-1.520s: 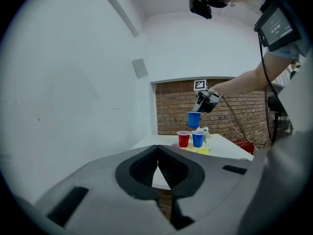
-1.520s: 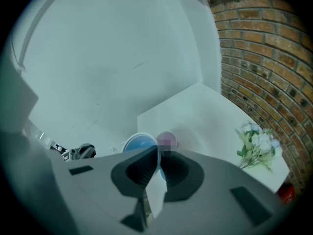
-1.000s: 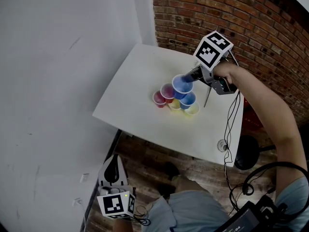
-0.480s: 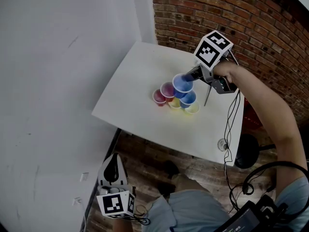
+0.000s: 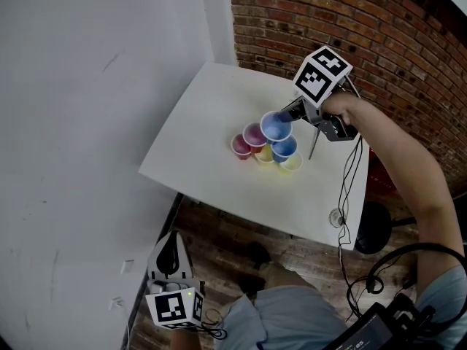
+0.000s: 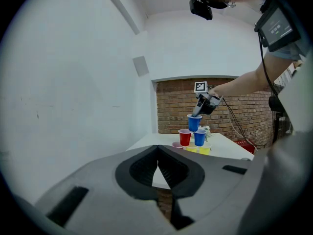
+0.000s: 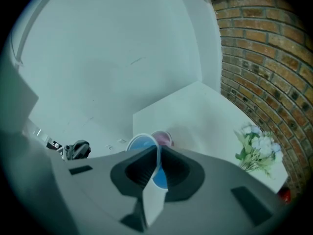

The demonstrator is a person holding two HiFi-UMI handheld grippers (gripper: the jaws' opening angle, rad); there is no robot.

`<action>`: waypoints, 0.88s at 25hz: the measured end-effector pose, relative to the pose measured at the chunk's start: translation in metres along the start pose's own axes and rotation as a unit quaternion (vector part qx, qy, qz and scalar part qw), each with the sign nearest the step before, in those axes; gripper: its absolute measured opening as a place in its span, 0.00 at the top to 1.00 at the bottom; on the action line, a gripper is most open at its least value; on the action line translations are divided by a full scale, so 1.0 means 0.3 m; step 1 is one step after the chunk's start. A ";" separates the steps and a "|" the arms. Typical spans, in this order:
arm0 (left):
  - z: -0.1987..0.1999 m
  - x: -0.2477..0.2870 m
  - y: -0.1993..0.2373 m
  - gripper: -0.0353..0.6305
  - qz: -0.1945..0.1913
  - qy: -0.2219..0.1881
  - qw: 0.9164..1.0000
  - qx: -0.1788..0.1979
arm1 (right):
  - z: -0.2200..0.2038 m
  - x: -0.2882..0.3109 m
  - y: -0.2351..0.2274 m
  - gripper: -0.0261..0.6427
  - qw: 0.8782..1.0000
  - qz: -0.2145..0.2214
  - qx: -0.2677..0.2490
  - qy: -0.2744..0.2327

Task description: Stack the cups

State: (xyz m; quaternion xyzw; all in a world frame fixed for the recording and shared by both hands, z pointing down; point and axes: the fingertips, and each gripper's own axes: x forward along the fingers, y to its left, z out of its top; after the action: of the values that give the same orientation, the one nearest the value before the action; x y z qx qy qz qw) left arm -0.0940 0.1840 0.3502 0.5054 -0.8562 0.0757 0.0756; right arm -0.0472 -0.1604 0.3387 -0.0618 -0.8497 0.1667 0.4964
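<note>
Our right gripper [image 7: 157, 153] has its jaws narrow on the wall of the blue cup [image 5: 276, 126], one jaw inside the rim and one outside. They have just been opening a little, with the wall between them. That cup sits atop the pile [image 5: 264, 150] on the surface [image 5: 211, 108]. Our left gripper [image 6: 157, 153], well away from the pile, has its jaws together on nothing.

A white table [image 5: 219, 137] stands in the corner of 2 walls: a plain white wall [image 5: 87, 122] and a red brick wall [image 5: 379, 28]. Below it lies a brownish floor [image 5: 226, 243]. A black stool [image 5: 373, 230] sits beside the table.
</note>
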 end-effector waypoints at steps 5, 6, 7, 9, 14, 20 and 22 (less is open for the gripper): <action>0.006 -0.002 -0.001 0.93 0.000 0.001 1.000 0.002 | 0.007 -0.007 0.004 0.92 1.000 0.010 0.013 -0.009; 0.006 -0.003 0.000 0.93 0.001 0.001 1.000 0.002 | 0.010 -0.008 0.005 0.92 1.000 0.012 0.015 -0.010; 0.006 -0.003 0.000 0.93 0.001 0.001 1.000 0.002 | 0.010 -0.008 0.005 0.92 1.000 0.013 0.016 -0.010; 0.003 -0.002 -0.001 0.93 0.000 0.001 1.000 0.001 | 0.008 -0.004 0.003 0.92 1.000 0.014 0.016 -0.008; 0.008 -0.001 -0.005 0.93 -0.001 0.002 1.000 0.002 | 0.004 0.002 -0.001 0.92 1.000 0.014 0.016 -0.005; 0.002 0.001 -0.008 0.93 -0.001 0.003 1.000 0.002 | 0.000 0.013 -0.007 0.92 1.000 0.012 0.013 -0.002; -0.001 0.003 -0.007 0.93 -0.001 0.004 1.000 0.002 | -0.001 0.016 -0.009 0.91 1.000 0.011 0.012 -0.001</action>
State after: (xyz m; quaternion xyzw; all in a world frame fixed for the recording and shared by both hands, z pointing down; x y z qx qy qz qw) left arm -0.0925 0.1824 0.3508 0.5060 -0.8554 0.0791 0.0781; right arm -0.0493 -0.1617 0.3437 -0.0654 -0.8475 0.1823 0.4943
